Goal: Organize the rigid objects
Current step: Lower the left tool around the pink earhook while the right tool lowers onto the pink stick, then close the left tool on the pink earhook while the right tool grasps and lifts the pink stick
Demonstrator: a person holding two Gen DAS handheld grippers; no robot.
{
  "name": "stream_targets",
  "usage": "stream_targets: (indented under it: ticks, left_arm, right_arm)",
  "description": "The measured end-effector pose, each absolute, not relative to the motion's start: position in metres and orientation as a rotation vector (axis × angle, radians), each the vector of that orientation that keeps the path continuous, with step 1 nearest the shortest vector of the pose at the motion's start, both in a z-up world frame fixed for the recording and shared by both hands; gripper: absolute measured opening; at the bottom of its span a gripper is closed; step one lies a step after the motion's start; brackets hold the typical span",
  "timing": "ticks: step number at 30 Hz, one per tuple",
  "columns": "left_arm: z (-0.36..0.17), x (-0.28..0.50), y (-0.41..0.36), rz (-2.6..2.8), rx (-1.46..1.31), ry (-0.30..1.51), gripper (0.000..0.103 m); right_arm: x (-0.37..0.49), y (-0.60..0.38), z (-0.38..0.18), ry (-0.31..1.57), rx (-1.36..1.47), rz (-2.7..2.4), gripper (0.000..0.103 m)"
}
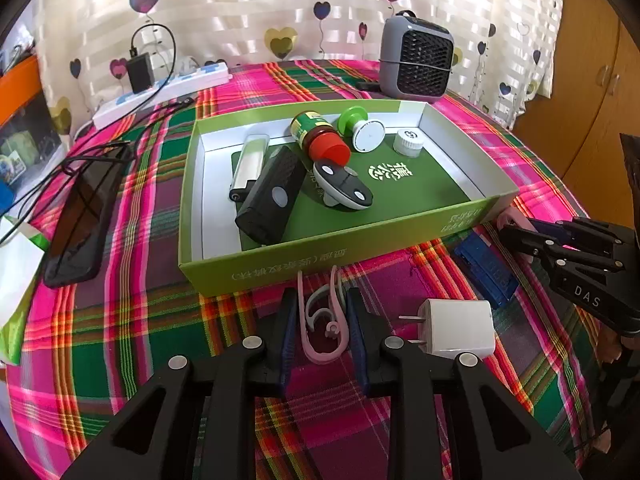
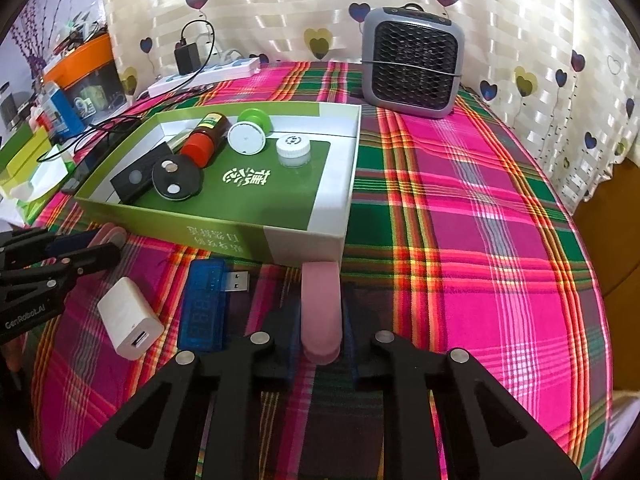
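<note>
Pink clip (image 1: 322, 322) sits clamped between left hand-held gripper (image 1: 322, 312) fingers.

We see the box (image 1: 280, 268) mid-table, the bottle (image 1: 318, 136) and jar (image 1: 408, 142) in it, the charger (image 1: 456, 328) and USB meter (image 1: 486, 268) before it, the heater (image 1: 416, 60) behind.

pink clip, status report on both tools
Both tools shut on the pink clip. Clip outside the green box, at its near wall. White charger and blue usb tester beside, still out.
</note>
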State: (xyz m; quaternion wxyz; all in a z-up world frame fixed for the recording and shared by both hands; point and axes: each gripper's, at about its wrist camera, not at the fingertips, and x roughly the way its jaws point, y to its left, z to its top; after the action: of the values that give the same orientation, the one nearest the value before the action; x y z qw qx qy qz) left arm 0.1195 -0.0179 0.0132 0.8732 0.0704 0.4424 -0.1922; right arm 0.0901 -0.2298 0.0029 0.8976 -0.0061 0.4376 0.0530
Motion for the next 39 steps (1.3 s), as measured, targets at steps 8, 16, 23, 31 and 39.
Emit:
stream_targets:
  ticks: [8,16,23,31,39]
  left_arm:
    - [0.013,0.119,-0.018,-0.402,0.145,0.924,0.023]
    - [0.013,0.119,-0.017,-0.401,0.144,0.924,0.023]
    - [0.016,0.118,-0.014,-0.405,0.114,0.925,0.023]
    - [0.025,0.11,-0.02,-0.421,0.119,0.903,0.023]
    - [0.041,0.103,-0.022,-0.421,0.121,0.871,0.023]
  right_arm:
    - [0.09,-0.229,0.003,0.905,-0.016,0.108,0.019]
    - [0.09,-0.229,0.003,0.905,-0.013,0.107,0.019]
    - [0.088,-0.23,0.004,0.909,0.0,0.117,0.019]
    - [0.085,-0.23,0.013,0.888,0.011,0.127,0.019]
    - [0.083,-0.231,0.021,0.87,0.024,0.143,0.019]
